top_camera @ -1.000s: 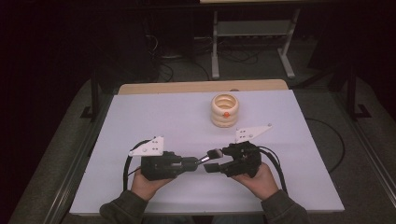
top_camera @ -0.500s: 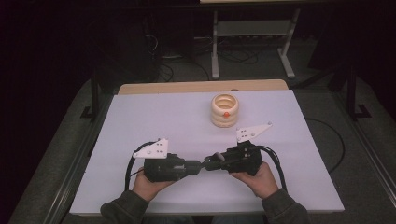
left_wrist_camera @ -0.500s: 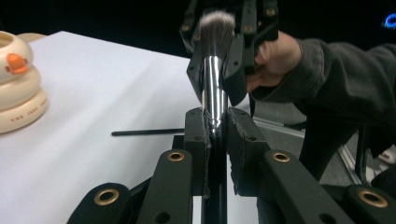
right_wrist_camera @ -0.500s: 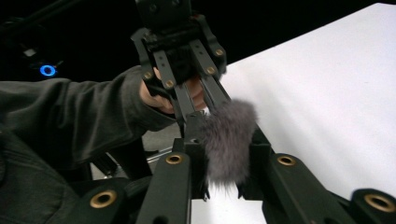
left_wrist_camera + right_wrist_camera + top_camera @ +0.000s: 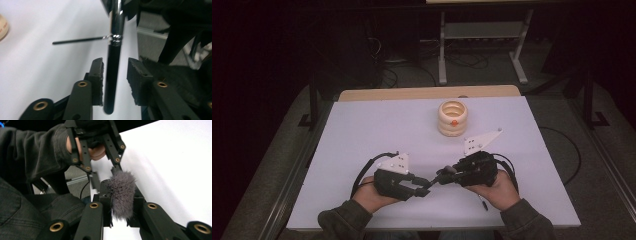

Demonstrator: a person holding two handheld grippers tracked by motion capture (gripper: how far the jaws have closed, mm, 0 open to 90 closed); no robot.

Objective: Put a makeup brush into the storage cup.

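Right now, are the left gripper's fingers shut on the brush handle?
Open: the left gripper has just been opening, with gaps showing beside the brush handle.

A white table (image 5: pixel 362 135) with a pale wooden strip (image 5: pixel 427 93) along its far edge stands on grey carpet (image 5: pixel 577 145). Beyond the table's far edge the room lies dark; a pale metal stand (image 5: pixel 482 35) with a low shelf rises there, cables (image 5: pixel 412 70) tangled on the floor to its left. Dark metal rails (image 5: pixel 287 185) run along the table's sides.
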